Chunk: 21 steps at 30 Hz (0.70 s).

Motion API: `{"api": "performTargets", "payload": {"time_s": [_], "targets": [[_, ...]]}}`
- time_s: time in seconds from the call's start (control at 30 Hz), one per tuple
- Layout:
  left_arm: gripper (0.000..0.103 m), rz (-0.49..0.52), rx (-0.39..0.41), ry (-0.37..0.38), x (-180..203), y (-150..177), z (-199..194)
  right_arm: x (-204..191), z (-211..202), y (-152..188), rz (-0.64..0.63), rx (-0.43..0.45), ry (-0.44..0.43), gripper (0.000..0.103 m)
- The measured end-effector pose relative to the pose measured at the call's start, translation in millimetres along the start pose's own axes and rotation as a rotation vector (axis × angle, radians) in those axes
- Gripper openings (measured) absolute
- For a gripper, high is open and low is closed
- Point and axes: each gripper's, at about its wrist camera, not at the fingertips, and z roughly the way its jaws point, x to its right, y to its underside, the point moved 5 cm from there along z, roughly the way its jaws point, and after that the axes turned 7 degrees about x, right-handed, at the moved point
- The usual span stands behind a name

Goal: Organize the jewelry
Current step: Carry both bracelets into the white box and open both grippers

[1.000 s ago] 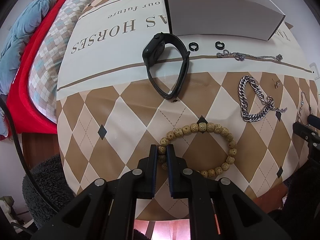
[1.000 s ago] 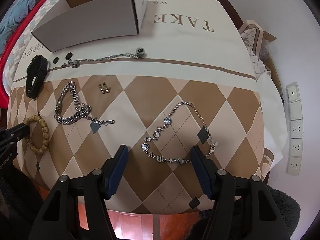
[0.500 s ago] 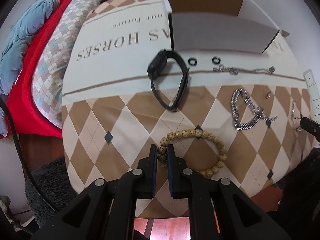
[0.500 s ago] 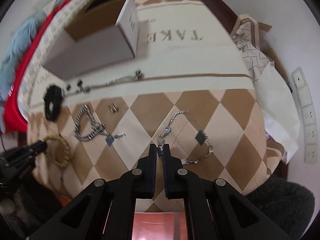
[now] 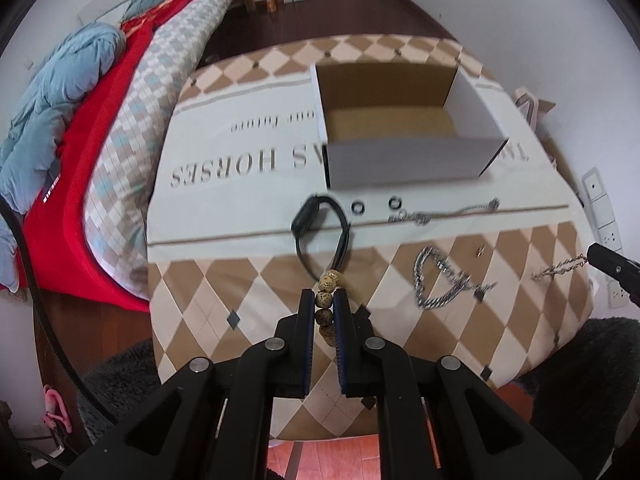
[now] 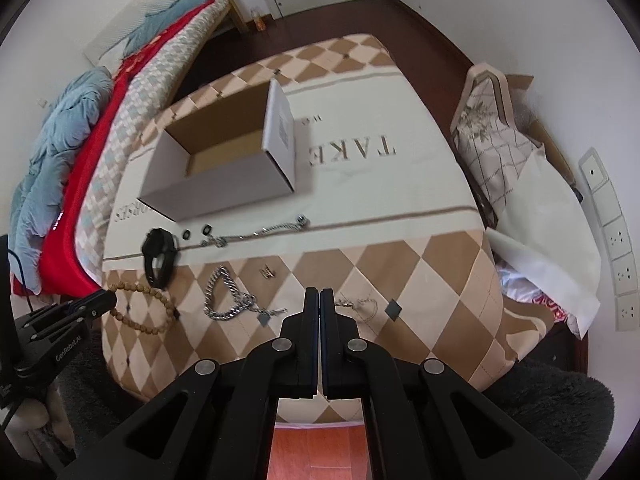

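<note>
Beads of the wooden bracelet sit pinched between your left gripper jaws, the loop hanging from them above the diamond-patterned cloth. Your right gripper has its jaws pressed together on the thin silver chain, which trails out to the right of the tips over the cloth. Beyond both, the open cardboard box stands on the cream band, with the black watch and thick silver chain bracelet lying apart from either gripper
</note>
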Motion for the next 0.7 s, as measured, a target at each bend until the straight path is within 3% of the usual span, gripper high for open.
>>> {"api": "performTargets", "payload": {"time_s": [0.3, 0.7], "targets": [[0.006, -0.012, 0.105, 0.019, 1, -38, -34, -26, -29, -32, -0.050, 0.085, -0.036, 0.000], [0.006, -0.002, 0.266, 0.031, 9, -123, -72, -75, -52, -108, -0.118, 0.215, -0.085, 0.000]]}}
